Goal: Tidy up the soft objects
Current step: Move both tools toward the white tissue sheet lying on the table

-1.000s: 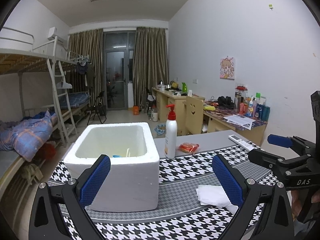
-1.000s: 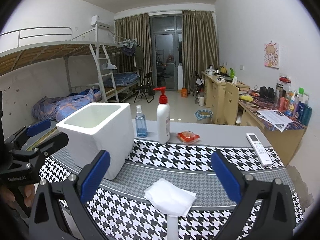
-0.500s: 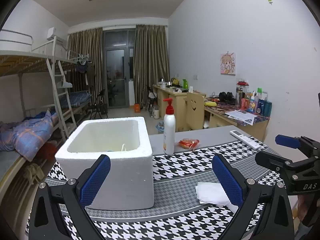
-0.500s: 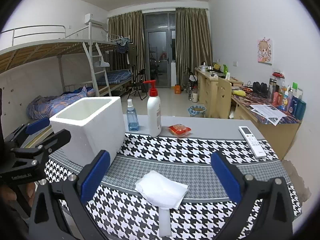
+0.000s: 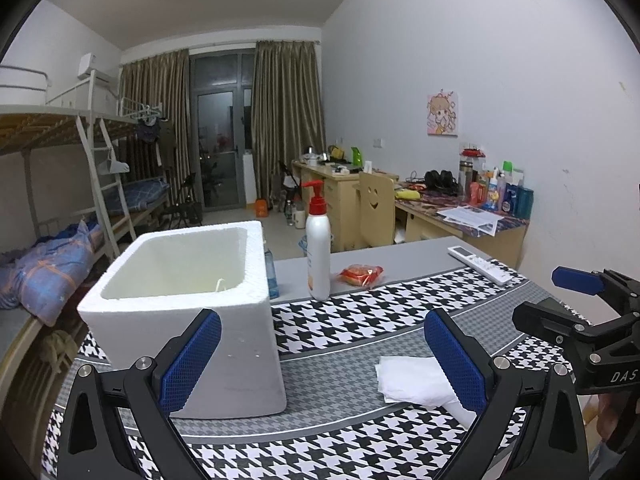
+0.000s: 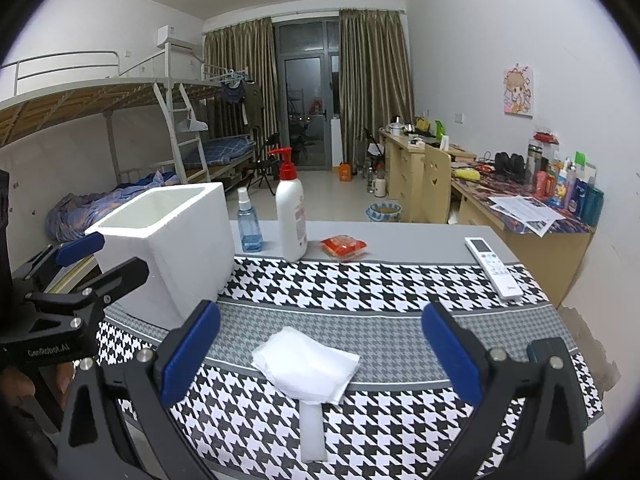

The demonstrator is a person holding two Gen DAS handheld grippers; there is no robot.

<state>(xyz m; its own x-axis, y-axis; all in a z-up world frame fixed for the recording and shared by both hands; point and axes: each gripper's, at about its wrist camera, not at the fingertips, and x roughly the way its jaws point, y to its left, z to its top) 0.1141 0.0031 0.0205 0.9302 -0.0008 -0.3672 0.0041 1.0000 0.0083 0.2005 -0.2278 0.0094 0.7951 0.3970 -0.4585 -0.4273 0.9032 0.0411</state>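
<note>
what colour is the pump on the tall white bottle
Red; the pump tops the white bottle, clearest in the right wrist view.

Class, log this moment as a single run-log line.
left gripper: open, empty | right gripper: open, empty | white cloth: flat on table, ungrasped | foam box: upright, left of cloth

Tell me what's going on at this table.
A person holds a two-finger gripper in each hand over a houndstooth-covered table. Both the left gripper and the right gripper are open and hold nothing. A white folded cloth lies flat in front of the right gripper, untouched. The white foam box stands open-topped to the left.
</note>
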